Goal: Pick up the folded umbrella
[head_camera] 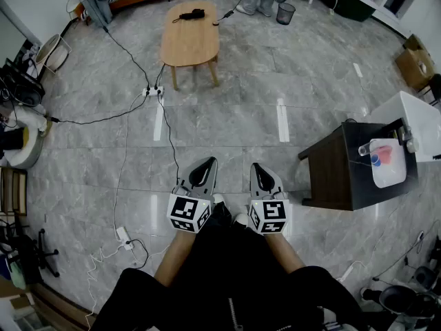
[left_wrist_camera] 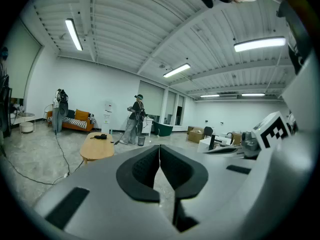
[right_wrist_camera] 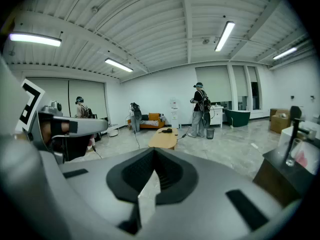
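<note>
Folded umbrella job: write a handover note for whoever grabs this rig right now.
Left hand-held gripper: shut, empty.
Right hand-held gripper: shut, empty, beside the left one.
Black folded umbrella: lying at the far end of the oval light wooden table well ahead, untouched.
Done: nothing yet.
Left: walk to the table, open one hand-held gripper, grasp and lift the umbrella.

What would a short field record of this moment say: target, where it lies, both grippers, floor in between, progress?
target: folded umbrella, black
location: lying on the oval wooden table, far ahead across the room
left gripper: jaws together, nothing between them
right gripper: jaws together, nothing between them
floor in between: power strip with cables running from it
progress: umbrella not yet reached; both grippers are close to the person's body
</note>
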The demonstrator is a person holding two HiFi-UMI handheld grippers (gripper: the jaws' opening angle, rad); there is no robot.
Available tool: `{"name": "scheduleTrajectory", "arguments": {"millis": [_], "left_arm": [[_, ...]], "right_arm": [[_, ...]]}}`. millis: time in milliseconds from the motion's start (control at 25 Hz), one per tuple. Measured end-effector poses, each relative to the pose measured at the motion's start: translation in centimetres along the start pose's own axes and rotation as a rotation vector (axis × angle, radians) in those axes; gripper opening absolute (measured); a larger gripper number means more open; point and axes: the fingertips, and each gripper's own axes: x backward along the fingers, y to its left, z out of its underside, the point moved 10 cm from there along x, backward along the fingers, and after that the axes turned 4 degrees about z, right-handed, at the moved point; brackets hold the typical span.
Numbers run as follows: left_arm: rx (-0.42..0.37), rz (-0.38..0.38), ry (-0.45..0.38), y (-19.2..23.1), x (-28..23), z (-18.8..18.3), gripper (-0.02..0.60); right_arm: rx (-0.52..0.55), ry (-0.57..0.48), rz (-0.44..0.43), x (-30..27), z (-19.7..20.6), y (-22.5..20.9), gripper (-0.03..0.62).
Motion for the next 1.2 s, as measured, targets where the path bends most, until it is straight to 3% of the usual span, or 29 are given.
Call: {"name": "scheduleTrajectory", "arguments": {"millis": [240, 680, 1200], "left_arm": [[-0.008, -0.015, 0.011, -1.5, 0.7, 0.8, 0.015], [-0.006, -0.031, 0.0, -0.5, 0.7, 0.5, 0.015], [-0.009, -0.001, 0.008, 2.7, -2.4, 0.2, 0.015]], "right_arm": [[-0.06, -0.043, -0.06, 1.2, 0.4, -0.3, 0.011], [-0.029, -0.041, -0.103, -0.5, -0.5, 0.9, 0.012], [-0.028, -0.022, -0.094, -4.2, -1.1, 0.9, 0.012]]}}
